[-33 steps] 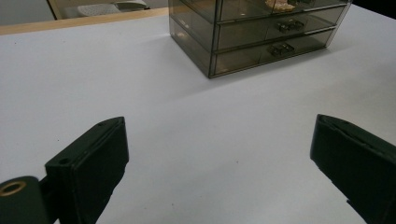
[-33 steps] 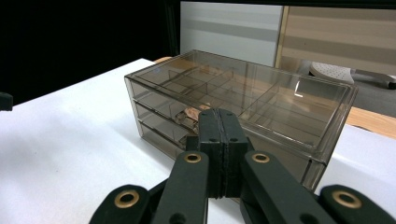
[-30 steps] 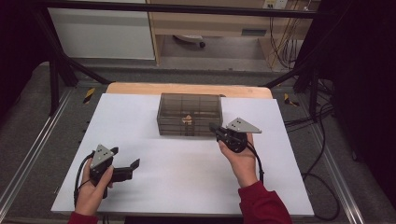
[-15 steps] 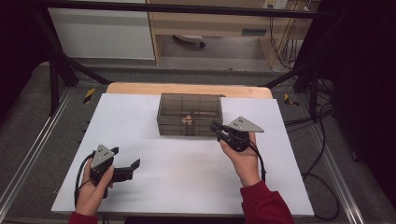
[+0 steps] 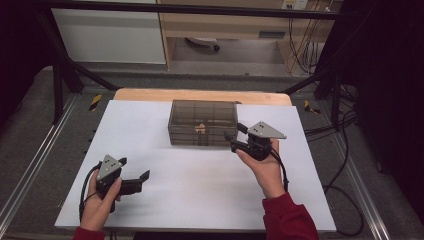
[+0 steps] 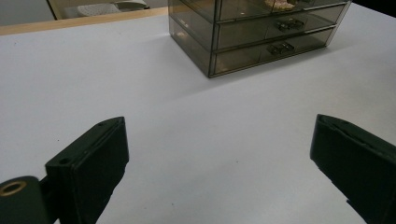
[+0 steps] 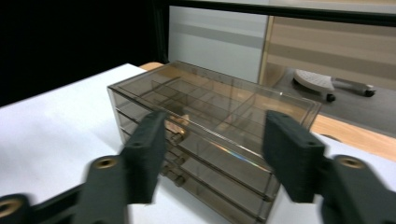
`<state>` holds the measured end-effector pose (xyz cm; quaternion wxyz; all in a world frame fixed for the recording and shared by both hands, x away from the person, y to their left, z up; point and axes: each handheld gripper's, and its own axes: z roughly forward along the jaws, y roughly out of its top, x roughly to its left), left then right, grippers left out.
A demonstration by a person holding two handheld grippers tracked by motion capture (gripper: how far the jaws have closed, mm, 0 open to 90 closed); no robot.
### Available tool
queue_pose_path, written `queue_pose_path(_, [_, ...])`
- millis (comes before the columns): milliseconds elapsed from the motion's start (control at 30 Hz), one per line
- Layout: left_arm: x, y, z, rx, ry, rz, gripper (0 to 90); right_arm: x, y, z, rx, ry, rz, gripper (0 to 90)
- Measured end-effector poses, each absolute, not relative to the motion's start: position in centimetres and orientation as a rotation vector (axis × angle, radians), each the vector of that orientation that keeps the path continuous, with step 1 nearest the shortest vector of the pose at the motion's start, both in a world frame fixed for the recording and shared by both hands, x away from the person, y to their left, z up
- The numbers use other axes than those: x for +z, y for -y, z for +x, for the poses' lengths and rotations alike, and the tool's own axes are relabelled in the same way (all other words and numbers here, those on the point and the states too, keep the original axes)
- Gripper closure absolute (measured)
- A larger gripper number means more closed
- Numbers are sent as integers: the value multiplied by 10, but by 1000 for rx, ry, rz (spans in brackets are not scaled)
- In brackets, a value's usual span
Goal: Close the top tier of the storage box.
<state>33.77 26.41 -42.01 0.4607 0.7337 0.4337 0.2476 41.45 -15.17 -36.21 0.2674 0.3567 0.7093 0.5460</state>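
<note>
A white table (image 5: 165, 200) carries everything here; a strip of pale wood (image 5: 150, 94) runs along its far edge. Its surface is plain, matte and bare over most of its spread. One thing stands directly on it: a smoky, see-through drawer box (image 5: 202, 122), set near the far edge, about midway between the left and right edges. The box sits flat and square to the table, its drawer fronts facing the near edge. In the left gripper view three stacked drawers show, the lower two with small handles (image 6: 280, 47), and a small pale item (image 6: 280, 3) lies inside the top drawer
</note>
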Motion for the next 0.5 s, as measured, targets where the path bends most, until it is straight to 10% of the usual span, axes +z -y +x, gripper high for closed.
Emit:
queue_pose_path(267, [-420, -264, 338, 609, -1064, 1807, 48, -357, 155, 417, 1449, -1939, 982, 103])
queue_pose_path(500, [-420, -264, 338, 605, -1066, 1809, 48, -351, 160, 416, 1462, -1924, 996, 41])
